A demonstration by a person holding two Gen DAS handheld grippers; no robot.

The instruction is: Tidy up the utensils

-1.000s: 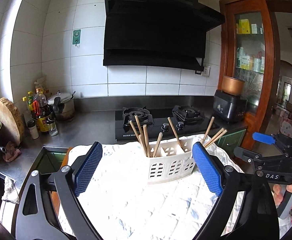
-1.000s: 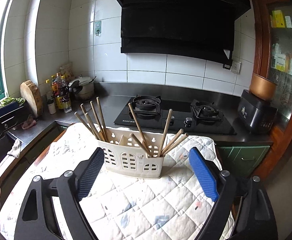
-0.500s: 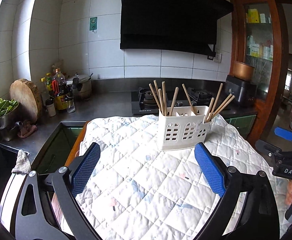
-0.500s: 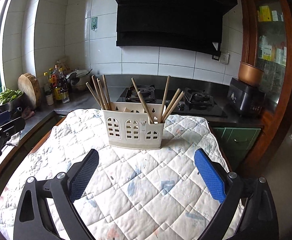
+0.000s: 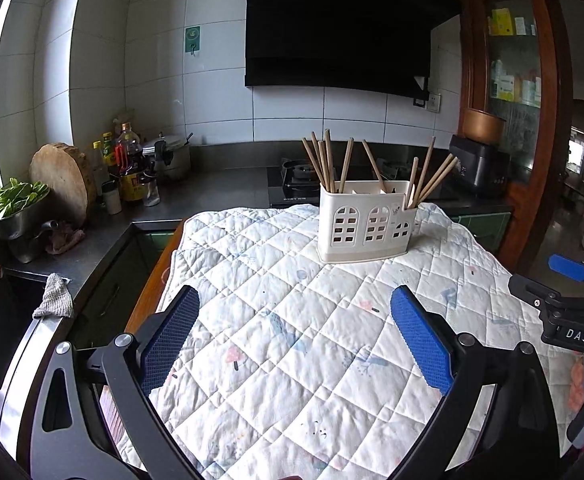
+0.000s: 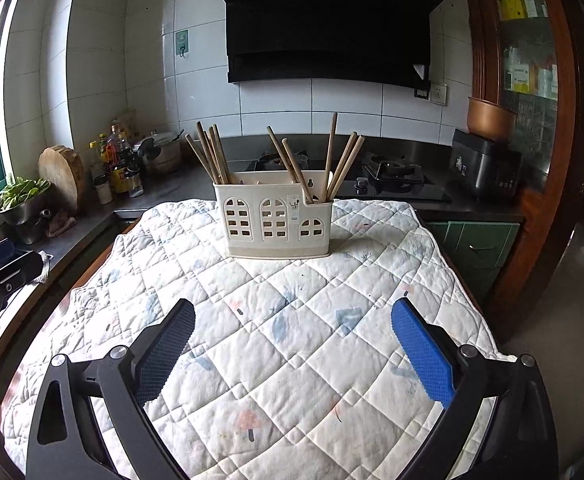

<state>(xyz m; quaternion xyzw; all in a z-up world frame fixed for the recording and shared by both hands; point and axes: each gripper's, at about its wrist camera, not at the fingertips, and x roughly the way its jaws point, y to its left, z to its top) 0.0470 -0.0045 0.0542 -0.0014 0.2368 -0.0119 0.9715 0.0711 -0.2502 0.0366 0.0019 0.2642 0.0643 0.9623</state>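
**Chopsticks stand in the holder, both grippers spread**

The chopsticks (image 6: 212,154) lean in a white holder (image 6: 278,220) at the far end of the quilted cloth (image 6: 292,320). Left gripper (image 5: 294,332) and right gripper (image 6: 292,344) hover near, spread wide, holding nothing.

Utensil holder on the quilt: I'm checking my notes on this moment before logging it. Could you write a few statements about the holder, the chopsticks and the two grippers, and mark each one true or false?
1. The white utensil holder stands upright on the quilted cloth. True.
2. The right gripper is shut on a chopstick. False: its fingers are spread wide and hold nothing.
3. The wooden chopsticks stand inside the holder. True.
4. The left gripper touches the holder. False: it is open and apart from the holder, over the cloth.
5. Loose chopsticks lie on the cloth. False: none are visible there.
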